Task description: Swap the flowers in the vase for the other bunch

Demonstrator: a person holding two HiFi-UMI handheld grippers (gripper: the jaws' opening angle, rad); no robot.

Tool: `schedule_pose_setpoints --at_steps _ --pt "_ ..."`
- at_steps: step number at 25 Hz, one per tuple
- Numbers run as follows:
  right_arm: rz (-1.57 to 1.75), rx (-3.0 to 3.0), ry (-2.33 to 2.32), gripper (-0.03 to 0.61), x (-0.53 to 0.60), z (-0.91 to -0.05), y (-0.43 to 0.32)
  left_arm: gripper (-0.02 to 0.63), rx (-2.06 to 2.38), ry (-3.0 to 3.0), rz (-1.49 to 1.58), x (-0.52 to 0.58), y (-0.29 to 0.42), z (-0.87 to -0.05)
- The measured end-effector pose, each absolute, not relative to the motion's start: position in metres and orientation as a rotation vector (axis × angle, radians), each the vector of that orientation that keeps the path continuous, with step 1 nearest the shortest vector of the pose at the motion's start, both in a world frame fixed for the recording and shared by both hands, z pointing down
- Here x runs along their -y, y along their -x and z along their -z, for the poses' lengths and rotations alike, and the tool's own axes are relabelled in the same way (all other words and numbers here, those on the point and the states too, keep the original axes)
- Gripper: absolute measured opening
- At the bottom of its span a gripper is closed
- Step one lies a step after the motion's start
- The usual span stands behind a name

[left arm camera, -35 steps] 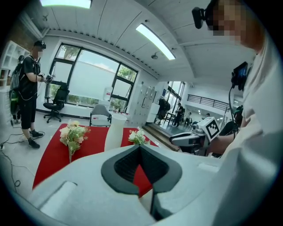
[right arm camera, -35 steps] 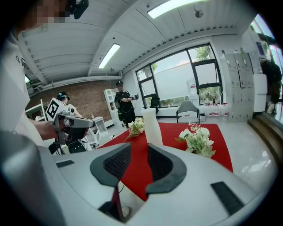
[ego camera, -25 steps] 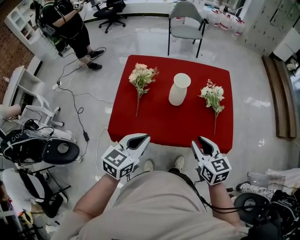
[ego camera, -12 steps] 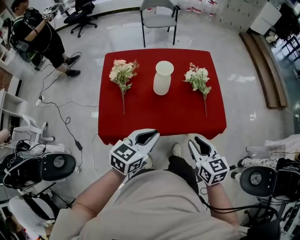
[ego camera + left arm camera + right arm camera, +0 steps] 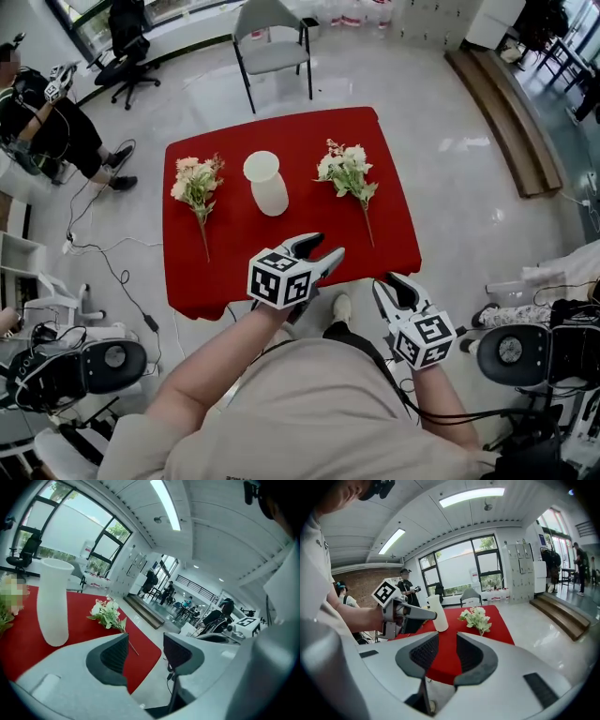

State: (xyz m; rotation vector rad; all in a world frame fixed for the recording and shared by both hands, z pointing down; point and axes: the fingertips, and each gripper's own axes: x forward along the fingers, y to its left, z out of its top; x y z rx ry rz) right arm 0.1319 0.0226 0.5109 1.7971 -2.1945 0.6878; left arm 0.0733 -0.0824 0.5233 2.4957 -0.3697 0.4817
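- On the red table (image 5: 309,225), the white vase (image 5: 266,183) stands upright toward the far side, apart from both bunches.
- One bunch of flowers (image 5: 195,183) lies flat to the vase's left. The other bunch (image 5: 347,171) lies flat to its right. Both have their stems pointing toward the near edge.
- From the left gripper view, the left-hand bunch is cut off at the frame edge and too blurred to make out. The vase and the right-hand bunch show clearly.
- From the right gripper view, the left-hand bunch is hidden behind the person's left forearm and tool, whose tip overlaps the vase's lower part.
- The left gripper (image 5: 321,249) is reached out over the table's near edge, tilted slightly down, and aimed at the gap between the vase and the right-hand bunch. Its jaws have just been opening and stand a moderate gap apart, with nothing between them.
- The right gripper (image 5: 392,284) is held back close to the body, over the floor short of the table and pointing forward. Its jaws are narrowly parted and hold nothing.
- A grey chair (image 5: 272,42) stands beyond the table, and a seated person (image 5: 42,122) is partly cut off at the left edge.
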Motion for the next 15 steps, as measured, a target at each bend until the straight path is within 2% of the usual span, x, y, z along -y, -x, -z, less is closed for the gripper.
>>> schedule_pose_setpoints --at_steps 9,15 --pt "-0.744 2.177 -1.876 0.124 -0.026 -0.526 -0.227 0.299 0.494 -2.315 -0.508 0.163 -0.176 -0.566" --pt "-0.767 2.173 -1.872 0.124 -0.029 -0.536 -0.277 0.374 0.729 -2.181 -0.590 0.228 -0.200 -0.611"
